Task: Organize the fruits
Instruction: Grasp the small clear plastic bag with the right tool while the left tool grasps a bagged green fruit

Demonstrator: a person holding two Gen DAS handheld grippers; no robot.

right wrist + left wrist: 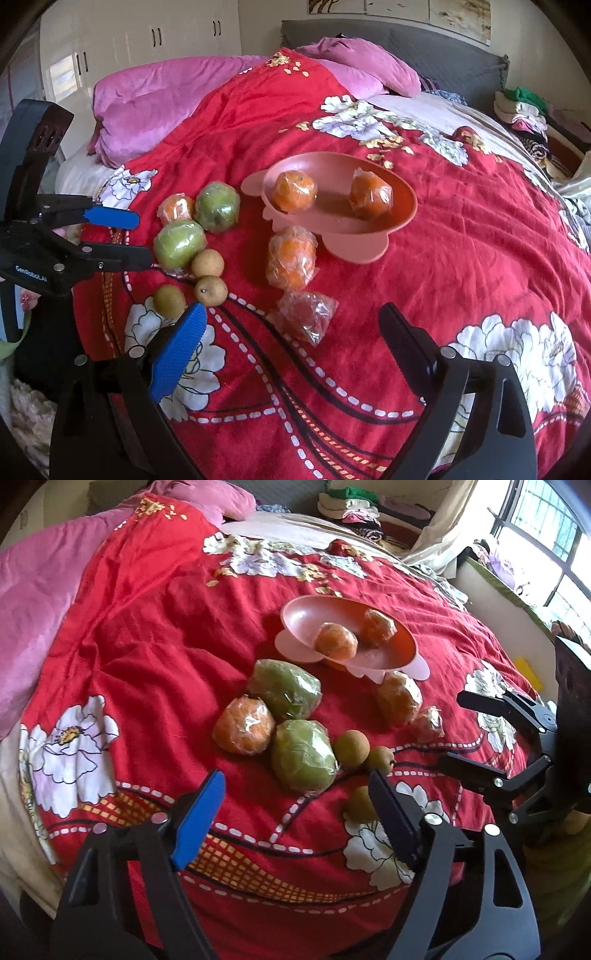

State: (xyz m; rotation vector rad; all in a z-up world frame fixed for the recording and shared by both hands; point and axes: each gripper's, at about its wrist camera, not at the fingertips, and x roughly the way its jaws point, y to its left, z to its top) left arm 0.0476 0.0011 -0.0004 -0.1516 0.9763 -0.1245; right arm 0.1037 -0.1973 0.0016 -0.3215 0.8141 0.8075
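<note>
**Fruit spread on the red bedspread, two oranges in the pink bowl**

A red flowered bedspread covers the bed, and the fruit sits near the middle of both views. The pink bowl holds two wrapped oranges: one at its left and one at its right, apart from each other. Just below the bowl's lower rim in the right wrist view lies a third wrapped orange, and below that a small crumpled plastic-wrapped item whose contents are hard to make out.

Left of the bowl is a cluster: two wrapped green fruits close together, with a fourth wrapped orange at the cluster's upper left. Three small round brown fruits lie just below the greens.

The left hand-held gripper fills the lower part of its own view, fingers spread wide with nothing between them, above the bedspread in front of the near green fruit. The right hand-held gripper is likewise spread and empty, with the crumpled wrapped item showing between its fingers. A pink quilt is bunched at the upper left.
</note>
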